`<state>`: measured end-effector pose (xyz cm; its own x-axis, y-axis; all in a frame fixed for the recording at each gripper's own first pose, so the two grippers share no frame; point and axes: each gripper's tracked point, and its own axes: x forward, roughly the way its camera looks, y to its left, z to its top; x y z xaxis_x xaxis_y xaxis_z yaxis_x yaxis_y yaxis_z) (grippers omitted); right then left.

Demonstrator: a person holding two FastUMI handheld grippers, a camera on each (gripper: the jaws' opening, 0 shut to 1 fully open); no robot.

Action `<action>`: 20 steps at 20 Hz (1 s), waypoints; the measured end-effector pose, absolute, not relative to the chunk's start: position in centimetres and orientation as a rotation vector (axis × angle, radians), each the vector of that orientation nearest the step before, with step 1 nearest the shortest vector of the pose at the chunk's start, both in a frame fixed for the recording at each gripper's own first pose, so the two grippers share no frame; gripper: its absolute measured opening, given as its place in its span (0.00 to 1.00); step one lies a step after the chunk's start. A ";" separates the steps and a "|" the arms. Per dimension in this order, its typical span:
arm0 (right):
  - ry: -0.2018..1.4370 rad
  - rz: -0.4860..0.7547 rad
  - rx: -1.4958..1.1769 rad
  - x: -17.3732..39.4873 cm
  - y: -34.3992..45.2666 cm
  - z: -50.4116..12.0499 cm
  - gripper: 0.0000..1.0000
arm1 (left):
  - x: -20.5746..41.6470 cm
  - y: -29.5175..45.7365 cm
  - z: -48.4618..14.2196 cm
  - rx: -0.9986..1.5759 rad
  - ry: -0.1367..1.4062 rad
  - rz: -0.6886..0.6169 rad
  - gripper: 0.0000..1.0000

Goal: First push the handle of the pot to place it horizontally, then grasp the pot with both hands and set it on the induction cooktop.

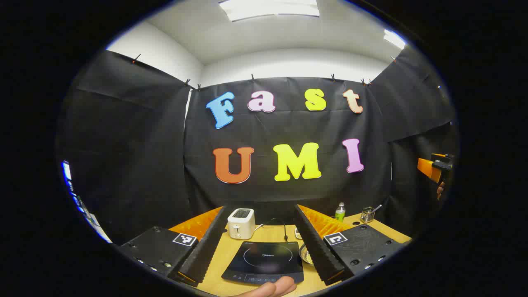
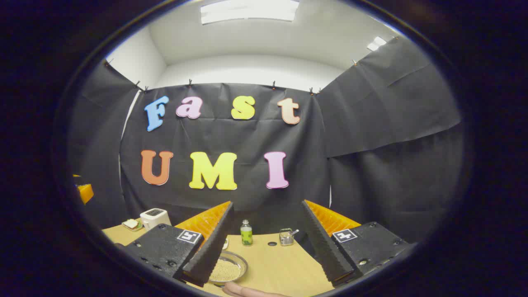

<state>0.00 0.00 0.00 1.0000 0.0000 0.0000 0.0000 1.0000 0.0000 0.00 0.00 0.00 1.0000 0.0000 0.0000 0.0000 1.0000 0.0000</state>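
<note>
Both grippers, left [image 1: 259,258] & right [image 2: 264,258], jaws wide, holding nothing; cooktop [image 1: 264,262] directly btwn/ahead of left fingers, pot not located; risk: blind descent could clip toaster [image 1: 241,222] or grain dish [image 2: 226,269].

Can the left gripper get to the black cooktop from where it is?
Probably yes. The left gripper hangs open right above the induction cooktop, whose glass top is bare. The toaster stands behind it, out of the way.
</note>
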 end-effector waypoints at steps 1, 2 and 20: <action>0.005 -0.005 0.003 0.2 -0.2 -0.1 1.00 | 0.1 0.0 -0.2 -0.007 0.005 -0.003 0.96; 0.011 -0.011 0.005 0.4 -0.5 -0.2 0.96 | 0.2 -0.1 -0.2 -0.014 0.010 -0.006 0.96; 0.074 0.046 0.009 1.7 -0.3 -3.4 0.96 | -0.9 -2.3 0.2 -0.019 -0.024 -0.071 0.96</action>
<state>1.67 -0.27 -3.38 0.9962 0.0463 -0.0732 -0.0456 0.9989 0.0111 -0.86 -2.27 0.15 0.9972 -0.0702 0.0249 0.0707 0.9973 -0.0185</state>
